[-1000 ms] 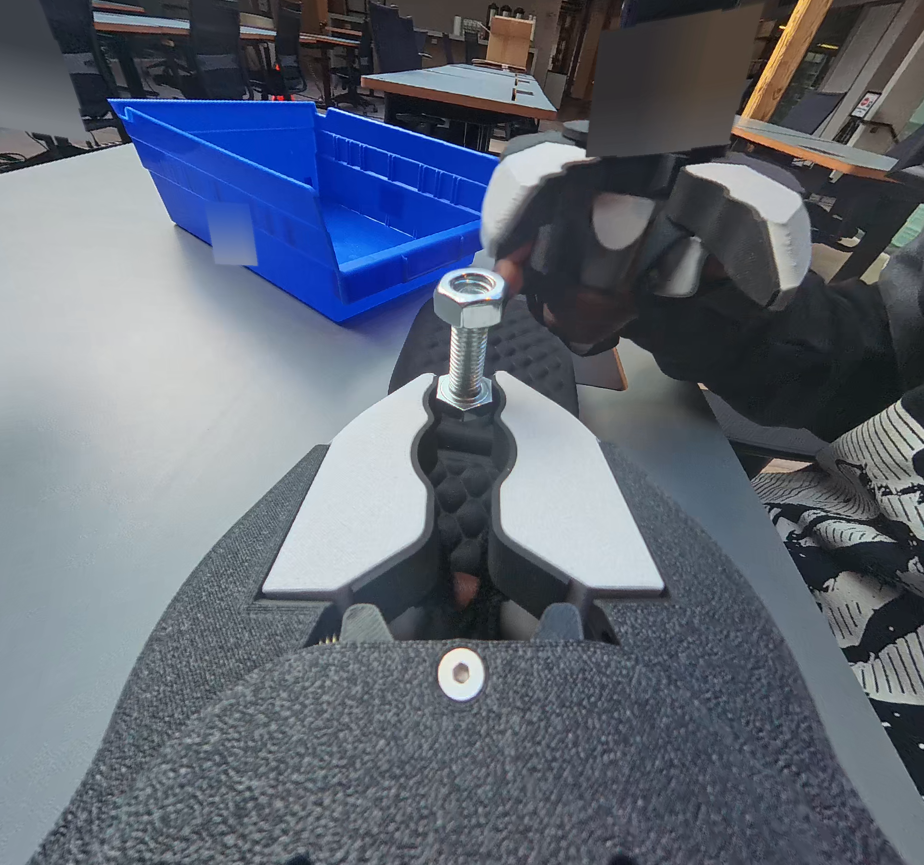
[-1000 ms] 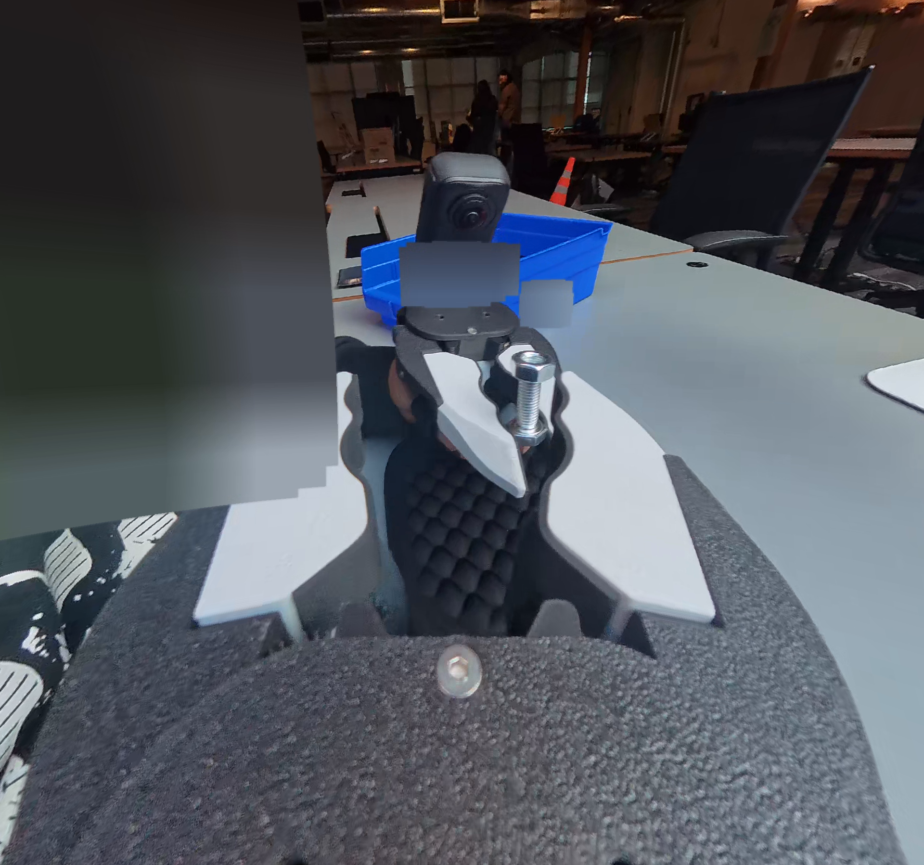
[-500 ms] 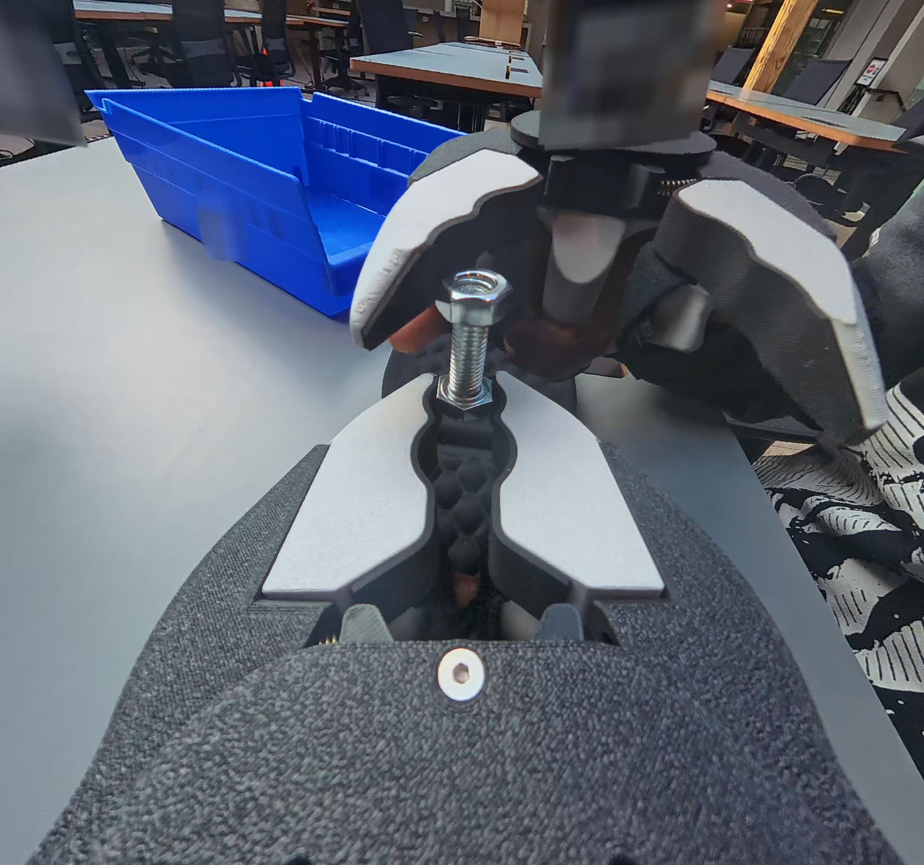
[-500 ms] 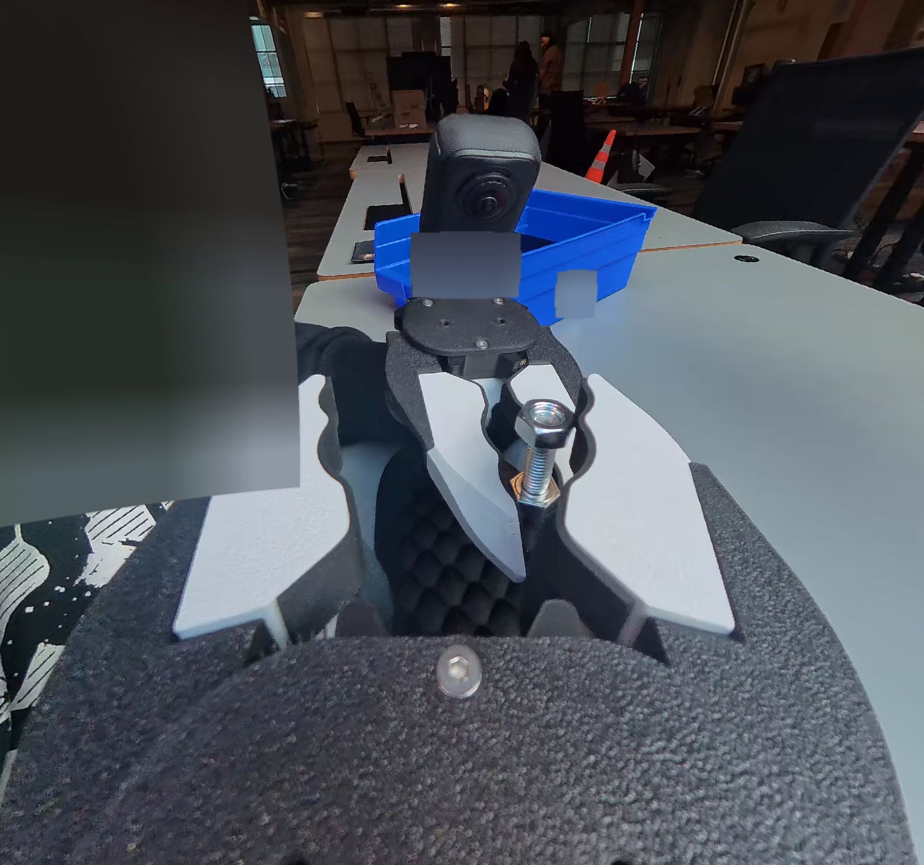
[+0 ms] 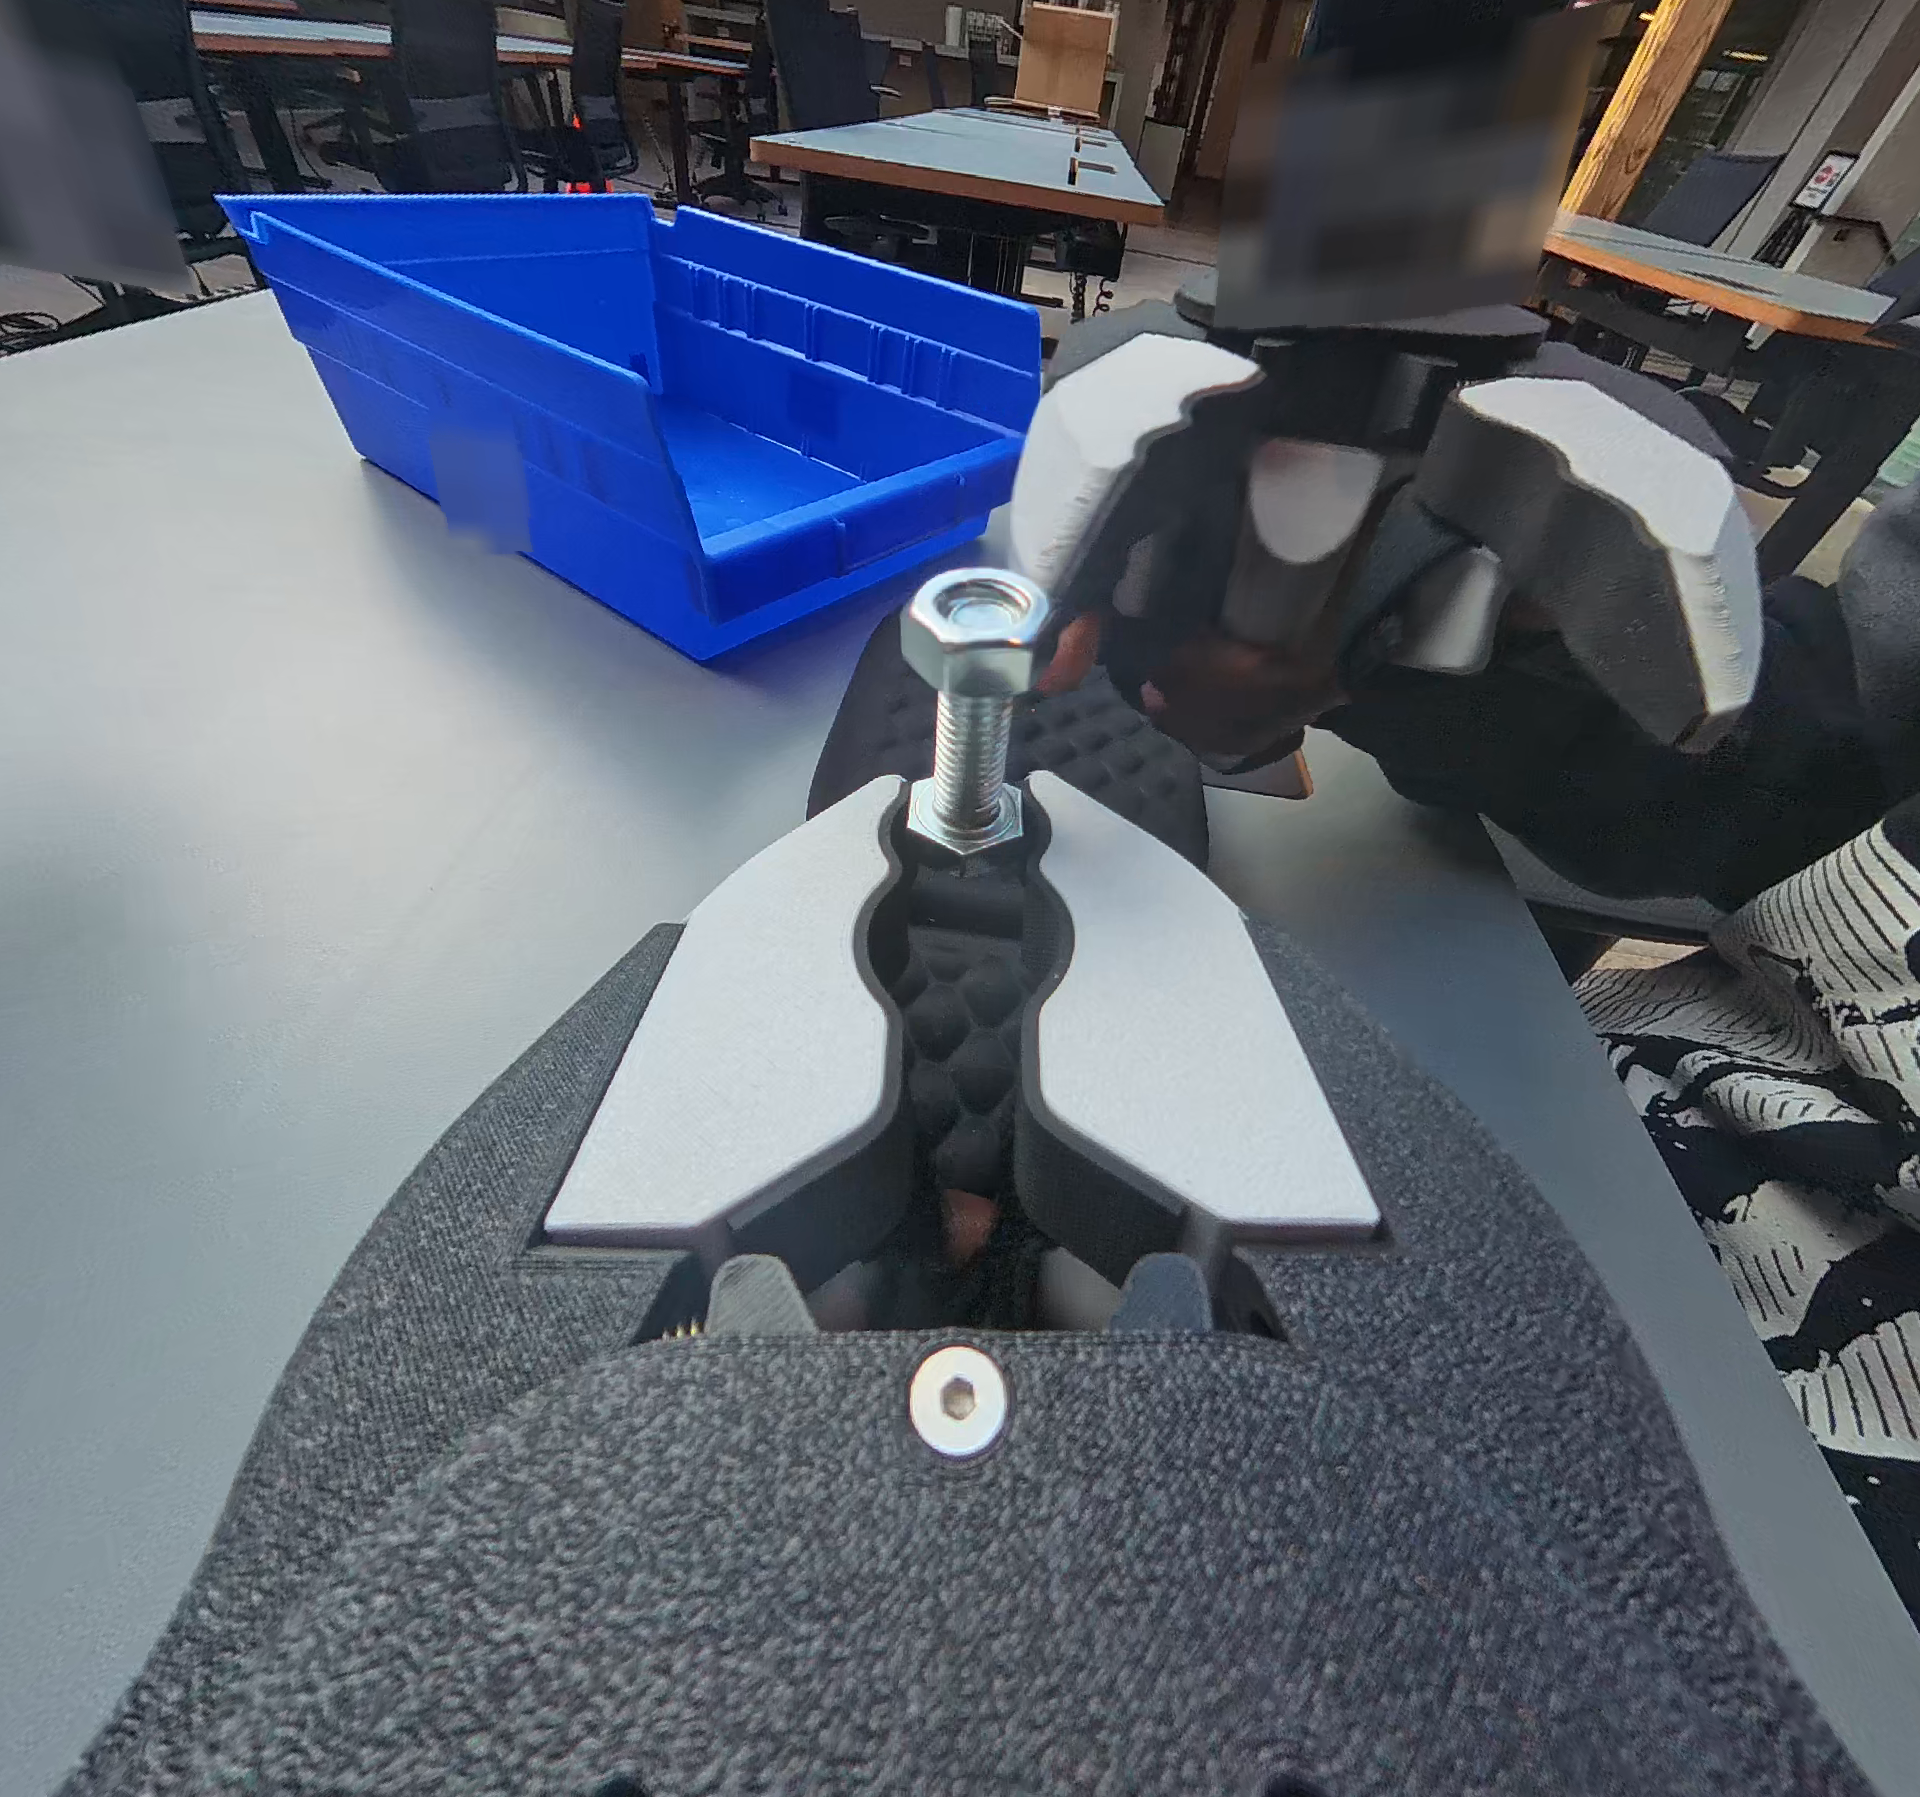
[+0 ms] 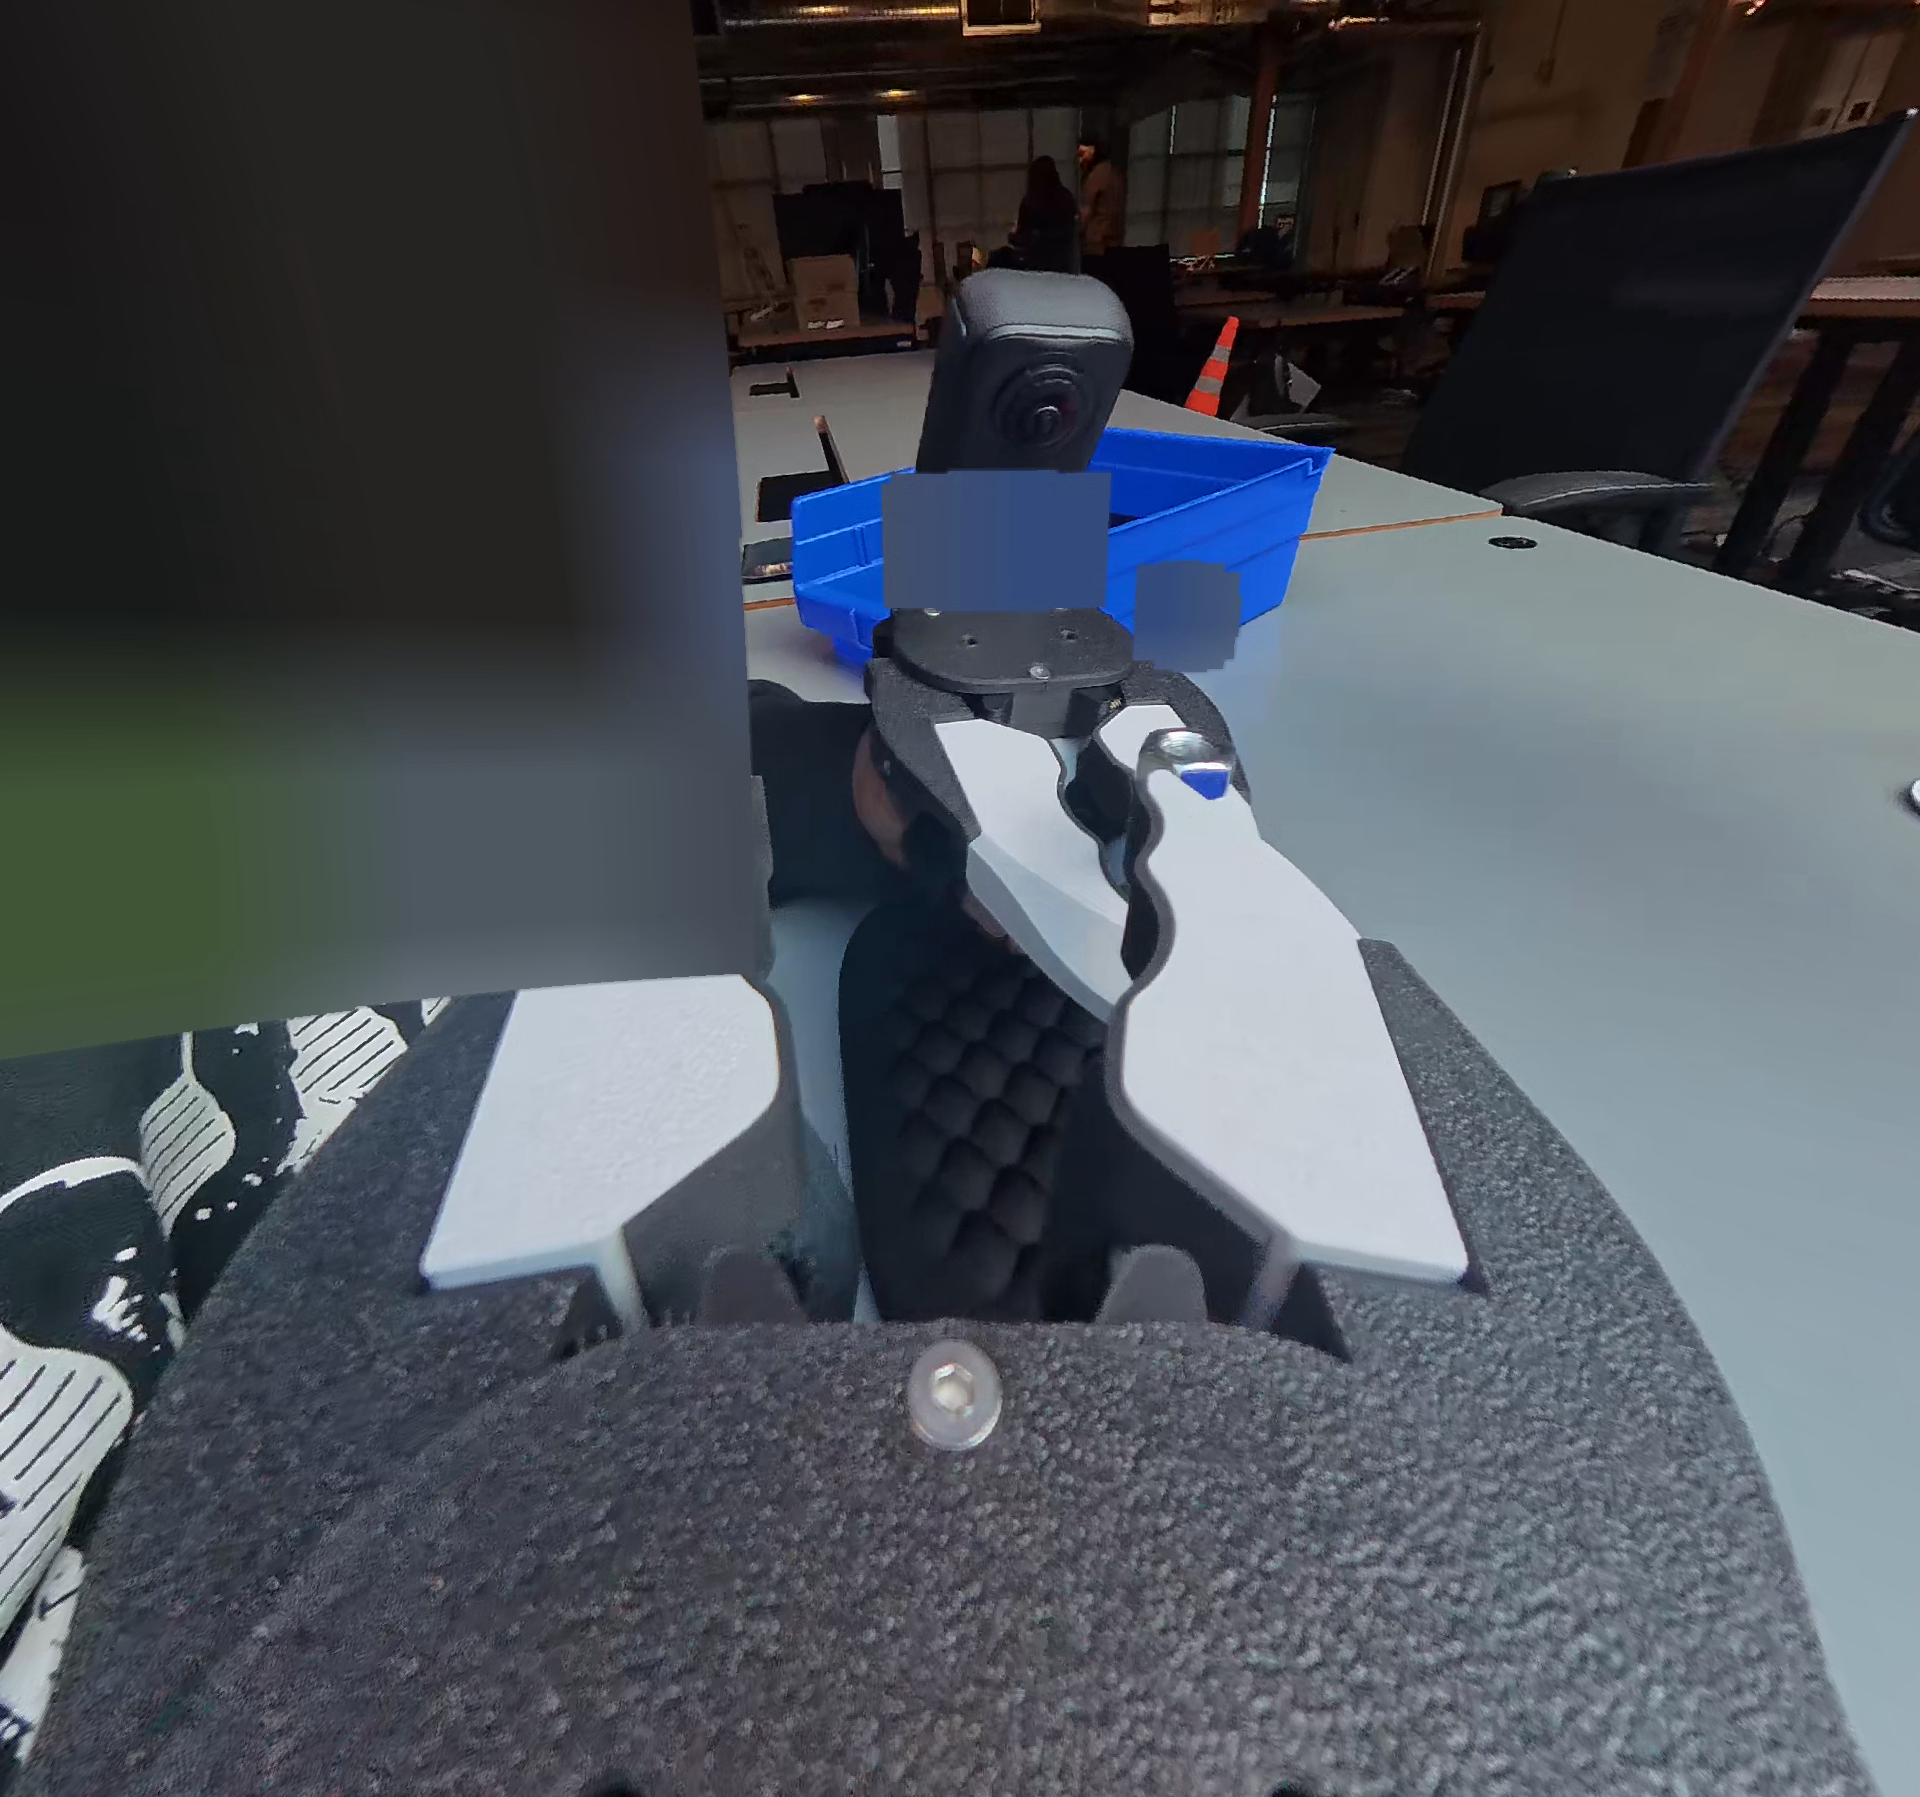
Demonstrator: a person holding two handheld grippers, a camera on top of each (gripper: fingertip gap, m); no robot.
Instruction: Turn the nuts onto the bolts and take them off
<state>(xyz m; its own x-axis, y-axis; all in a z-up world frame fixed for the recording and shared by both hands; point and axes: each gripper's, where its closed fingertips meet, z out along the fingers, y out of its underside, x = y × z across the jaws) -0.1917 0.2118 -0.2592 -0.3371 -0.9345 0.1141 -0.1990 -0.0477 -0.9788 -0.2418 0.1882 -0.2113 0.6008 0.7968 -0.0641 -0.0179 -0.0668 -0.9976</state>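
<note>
My left gripper (image 5: 961, 802) is shut on the hex head of a steel bolt (image 5: 966, 739), which stands upright with its thread pointing up. A hex nut (image 5: 971, 641) sits at the top of the thread. My right gripper (image 5: 1351, 604) faces it from the right, open and empty, with one fingertip close beside the nut. In the right wrist view the right gripper (image 6: 966, 895) is open. The left gripper (image 6: 1112, 864) lies between its fingers, and the nut (image 6: 1184, 760) peeks out behind the right fingertip. The bolt's shaft is hidden there.
A blue plastic bin (image 5: 623, 417) stands on the grey table (image 5: 260, 812) behind the bolt; it also shows in the right wrist view (image 6: 1226, 511). The person's patterned clothing (image 5: 1766, 1072) is at the table's right edge. Office chairs and tables stand farther back.
The right gripper came in close over the nut, then drew back a little to the right, staying open. In the right wrist view the nut shifted from between the fingers to behind the right fingertip. The left gripper still holds the bolt.
</note>
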